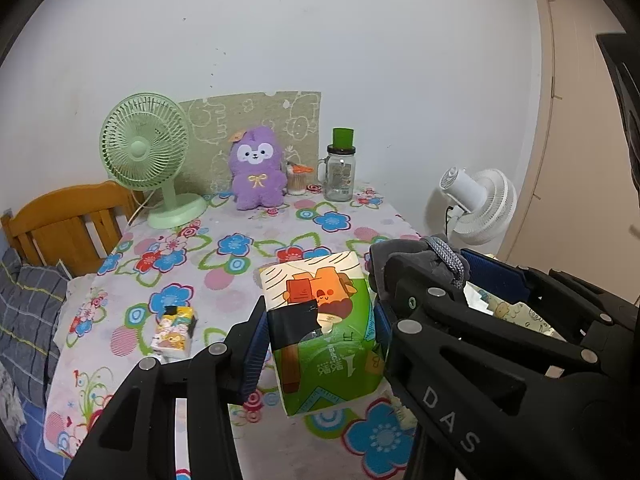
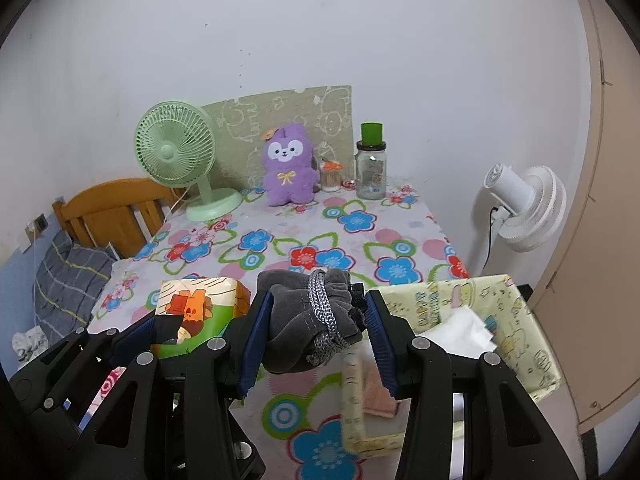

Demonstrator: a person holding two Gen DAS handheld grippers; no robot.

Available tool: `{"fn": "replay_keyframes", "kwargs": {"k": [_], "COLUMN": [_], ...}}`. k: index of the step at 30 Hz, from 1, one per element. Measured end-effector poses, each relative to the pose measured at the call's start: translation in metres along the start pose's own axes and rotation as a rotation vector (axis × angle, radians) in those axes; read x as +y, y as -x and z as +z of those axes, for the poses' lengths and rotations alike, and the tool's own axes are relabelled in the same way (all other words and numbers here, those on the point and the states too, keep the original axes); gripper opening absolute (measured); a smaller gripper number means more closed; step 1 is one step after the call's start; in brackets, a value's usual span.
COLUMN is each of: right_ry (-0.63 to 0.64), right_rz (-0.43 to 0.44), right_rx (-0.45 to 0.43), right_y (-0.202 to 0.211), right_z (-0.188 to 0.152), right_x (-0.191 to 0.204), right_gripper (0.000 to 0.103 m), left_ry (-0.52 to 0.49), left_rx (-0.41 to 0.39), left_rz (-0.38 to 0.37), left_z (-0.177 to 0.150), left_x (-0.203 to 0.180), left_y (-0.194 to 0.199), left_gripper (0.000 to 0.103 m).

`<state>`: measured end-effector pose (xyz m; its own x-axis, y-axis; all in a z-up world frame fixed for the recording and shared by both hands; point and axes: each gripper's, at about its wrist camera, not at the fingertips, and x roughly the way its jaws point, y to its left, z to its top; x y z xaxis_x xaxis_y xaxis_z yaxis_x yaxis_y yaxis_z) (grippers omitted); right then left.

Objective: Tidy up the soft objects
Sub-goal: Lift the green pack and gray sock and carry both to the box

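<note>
My left gripper (image 1: 320,332) is shut on a green and orange tissue pack (image 1: 324,328) and holds it above the flowered table (image 1: 224,264). The pack also shows in the right wrist view (image 2: 200,312). My right gripper (image 2: 316,332) is shut on a grey drawstring pouch (image 2: 308,320) with a grey cord, over the table's front. The pouch also shows in the left wrist view (image 1: 416,260). A pale yellow patterned box (image 2: 480,320) sits at the front right, with white tissue (image 2: 460,332) and a pink cloth (image 2: 380,396) inside. A small tissue packet (image 1: 174,334) lies at the front left.
At the back stand a green fan (image 1: 146,160), a purple plush (image 1: 256,170), a toothpick jar (image 1: 297,182) and a glass jar with a green lid (image 1: 340,168). A white fan (image 2: 524,208) stands right of the table. A wooden bed frame (image 1: 68,224) is on the left.
</note>
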<state>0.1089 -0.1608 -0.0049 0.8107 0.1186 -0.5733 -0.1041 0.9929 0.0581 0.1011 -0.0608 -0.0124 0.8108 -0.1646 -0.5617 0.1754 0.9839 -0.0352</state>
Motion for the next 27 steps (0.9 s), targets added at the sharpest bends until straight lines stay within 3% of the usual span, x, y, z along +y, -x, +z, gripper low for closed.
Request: {"fn": "replay_keyframes", "kwargs": {"k": [27], "right_ry": [-0.065], "right_rz": [-0.077], "right_rx": [0.007], "right_y": [-0.002], "right_z": [0.000], "right_x": [-0.112], "right_gripper": [0.050], "left_ry": [-0.078], "left_rx": [0.037], "left_rz": [-0.078], "left_z": [0.012], "left_x": [-0.102], "left_y": [-0.039], "left_gripper": [0.052]}}
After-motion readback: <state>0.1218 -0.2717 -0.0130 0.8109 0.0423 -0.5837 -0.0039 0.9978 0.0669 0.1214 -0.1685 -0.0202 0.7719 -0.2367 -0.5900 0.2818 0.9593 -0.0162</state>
